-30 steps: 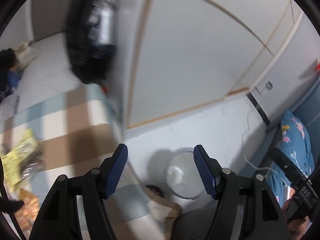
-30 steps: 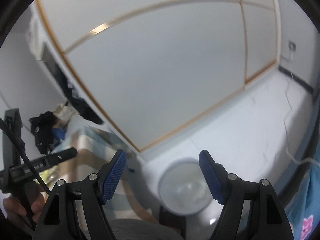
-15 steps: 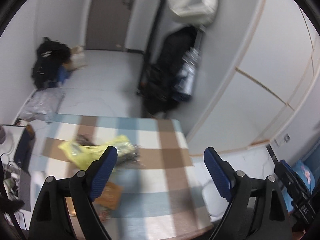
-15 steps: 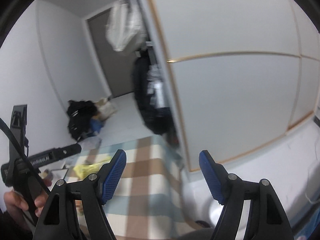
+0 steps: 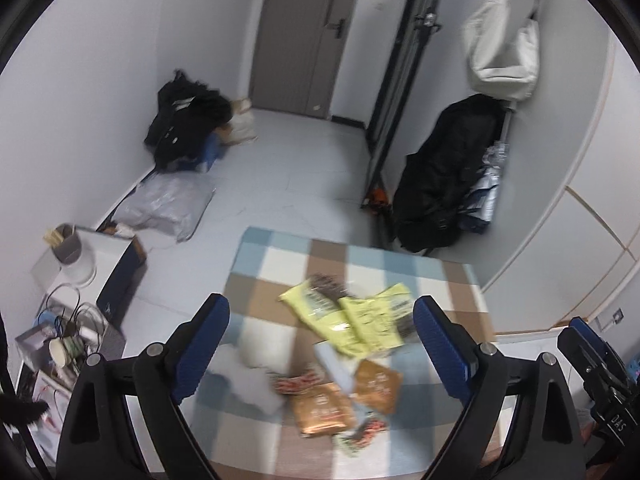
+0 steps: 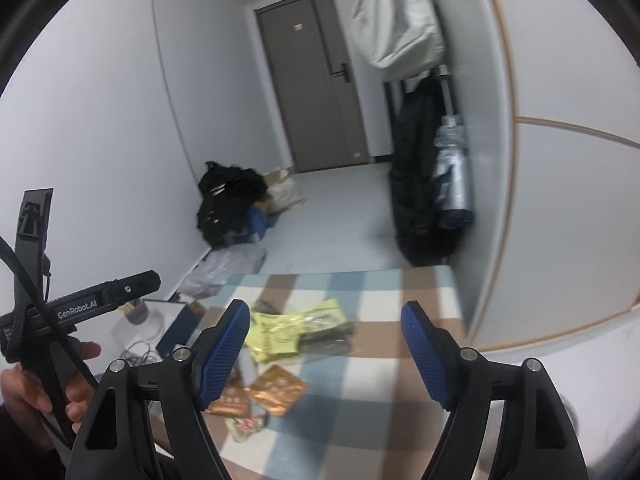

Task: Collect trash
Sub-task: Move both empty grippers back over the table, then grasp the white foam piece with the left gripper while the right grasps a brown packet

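Far left in the left wrist view: white side cabinet (image 5: pixel 116 252) carrying a grey cup (image 5: pixel 68 245). Left claw (image 5: pixel 320 344), jaws spread wide after just opening further, gripping nothing, poised above the checked counter (image 5: pixel 276 256). Between its blue pads, loose on the checked cloth: yellow wrappers (image 5: pixel 352 316), behind brown packets (image 5: pixel 348 396) and a crumpled white wad (image 5: pixel 250 376). Right of the counter, a black bag (image 5: pixel 444 184) against the wall. Right claw (image 6: pixel 326 344) likewise spread, just opened slightly, nothing gripped, above the same trash.
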Motion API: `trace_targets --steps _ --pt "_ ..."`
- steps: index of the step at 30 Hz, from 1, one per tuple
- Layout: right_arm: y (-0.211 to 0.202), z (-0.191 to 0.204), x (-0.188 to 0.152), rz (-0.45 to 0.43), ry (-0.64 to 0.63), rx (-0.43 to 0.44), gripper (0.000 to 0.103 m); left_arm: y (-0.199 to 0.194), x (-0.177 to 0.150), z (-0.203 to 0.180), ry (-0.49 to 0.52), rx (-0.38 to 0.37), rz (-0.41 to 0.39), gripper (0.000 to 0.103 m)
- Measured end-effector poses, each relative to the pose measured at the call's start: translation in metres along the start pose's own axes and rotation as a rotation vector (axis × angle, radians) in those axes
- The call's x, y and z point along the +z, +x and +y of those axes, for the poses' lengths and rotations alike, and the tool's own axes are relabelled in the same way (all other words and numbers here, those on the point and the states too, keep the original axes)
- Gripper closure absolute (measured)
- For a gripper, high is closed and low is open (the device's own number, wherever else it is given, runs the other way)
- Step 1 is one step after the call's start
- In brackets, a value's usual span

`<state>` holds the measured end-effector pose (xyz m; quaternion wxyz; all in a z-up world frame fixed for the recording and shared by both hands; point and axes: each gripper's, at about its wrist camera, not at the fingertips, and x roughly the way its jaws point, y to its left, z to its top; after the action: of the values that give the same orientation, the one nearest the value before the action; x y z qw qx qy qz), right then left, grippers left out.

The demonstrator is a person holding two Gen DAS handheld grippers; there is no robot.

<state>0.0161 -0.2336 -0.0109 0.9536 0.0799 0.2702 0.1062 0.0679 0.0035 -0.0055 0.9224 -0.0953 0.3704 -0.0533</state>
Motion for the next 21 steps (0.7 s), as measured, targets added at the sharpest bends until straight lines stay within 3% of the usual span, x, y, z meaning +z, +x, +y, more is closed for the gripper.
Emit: trace_targets --steps 9,21 --pt "0.055 0.039 -0.009 0.114 -0.086 0.065 0.021 0.021 -0.001 0.05 -0.038 0.013 0.03 0.011" --pt "0.136 0.059 -0.055 0.447 -0.304 0.174 0.019 0.049 -0.005 0.085 -0.18 -0.071 0.156 0.011"
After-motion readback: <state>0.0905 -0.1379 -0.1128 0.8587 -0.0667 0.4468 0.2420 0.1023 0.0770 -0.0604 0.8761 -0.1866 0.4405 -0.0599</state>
